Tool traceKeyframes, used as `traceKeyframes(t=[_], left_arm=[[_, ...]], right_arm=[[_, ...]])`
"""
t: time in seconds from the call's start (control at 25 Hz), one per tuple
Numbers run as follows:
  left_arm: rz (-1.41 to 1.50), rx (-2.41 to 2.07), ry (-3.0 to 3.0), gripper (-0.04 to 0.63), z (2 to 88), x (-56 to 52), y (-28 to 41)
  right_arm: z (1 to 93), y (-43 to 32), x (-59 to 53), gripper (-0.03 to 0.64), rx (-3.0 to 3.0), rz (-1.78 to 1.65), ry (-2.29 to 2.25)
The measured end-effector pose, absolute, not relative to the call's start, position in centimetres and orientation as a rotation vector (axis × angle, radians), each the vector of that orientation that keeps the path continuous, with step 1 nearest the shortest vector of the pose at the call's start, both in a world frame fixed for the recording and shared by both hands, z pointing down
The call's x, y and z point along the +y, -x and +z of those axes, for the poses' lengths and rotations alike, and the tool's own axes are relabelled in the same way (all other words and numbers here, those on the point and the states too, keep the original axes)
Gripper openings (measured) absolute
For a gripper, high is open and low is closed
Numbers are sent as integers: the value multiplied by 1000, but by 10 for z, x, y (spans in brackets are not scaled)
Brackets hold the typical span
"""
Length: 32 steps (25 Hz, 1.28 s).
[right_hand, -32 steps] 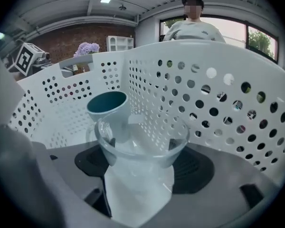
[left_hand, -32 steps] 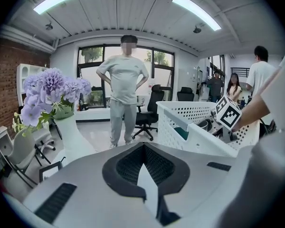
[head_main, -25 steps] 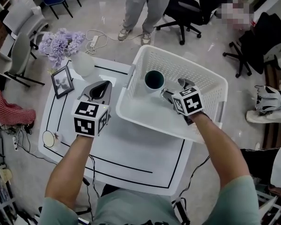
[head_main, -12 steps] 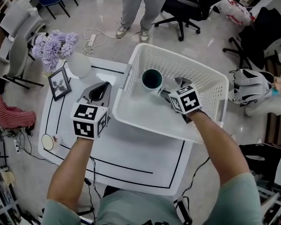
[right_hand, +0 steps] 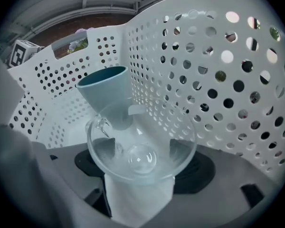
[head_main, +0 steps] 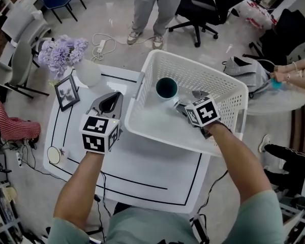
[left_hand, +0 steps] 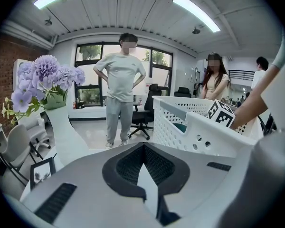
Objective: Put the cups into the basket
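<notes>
Glass (right_hand: 140,148) clamped in my right gripper (right_hand: 141,164), down inside the basket (head_main: 194,61)

My right jaws are closed narrow on the glass, one against each side of its bowl. Its open mouth faces away from me and its small handle sticks out on the left. I cannot tell whether it rests on the basket floor or hangs just above it.

Just past the glass stands the teal cup (head_main: 166,87), mouth up, on the basket floor near the far left corner. From my right gripper view the two overlap, and I cannot tell whether they touch. The perforated white wall curves round behind and to the right of both.

My left gripper (head_main: 108,102) has its jaws brought together at the tips with nothing between them. It hovers over the table (head_main: 142,166), just outside the basket's left wall, pointing away from me.

The basket sits on the far right part of the table, its right end hanging past the edge. On the table's far left corner are a white vase (head_main: 89,71) of purple flowers (head_main: 63,51) and, just beside it, a small photo frame (head_main: 67,92). Beyond the table a person (left_hand: 119,94) in grey stands with hands on hips, and a black office chair (head_main: 203,5) is near them.
</notes>
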<state>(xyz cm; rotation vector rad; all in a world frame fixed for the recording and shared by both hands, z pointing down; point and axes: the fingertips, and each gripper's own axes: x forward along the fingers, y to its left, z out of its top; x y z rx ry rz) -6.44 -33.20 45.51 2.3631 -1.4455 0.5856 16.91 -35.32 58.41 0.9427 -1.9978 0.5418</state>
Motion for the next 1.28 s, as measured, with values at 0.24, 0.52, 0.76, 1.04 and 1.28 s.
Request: traceKeyframes(t=[0.24, 0.52, 0.76, 1.04, 1.28], left_arm=[[585, -1440, -2365, 6, 455, -327, 63], [579, -1450, -2382, 6, 447, -321, 68], [579, -1451, -2394, 6, 438, -311, 68], [570, -1459, -2409, 6, 424, -302, 74], [564, -1472, -2428, 6, 408, -292, 77]], right_arm=[[591, -174, -344, 370, -1939, 577, -917], [588, -188, -335, 370, -1866, 616, -915], [568, -199, -326, 370, -1880, 638, -948], [527, -195, -330, 368, -1958, 600, -1035], [494, -195, -328, 368, -1989, 530, -1075]])
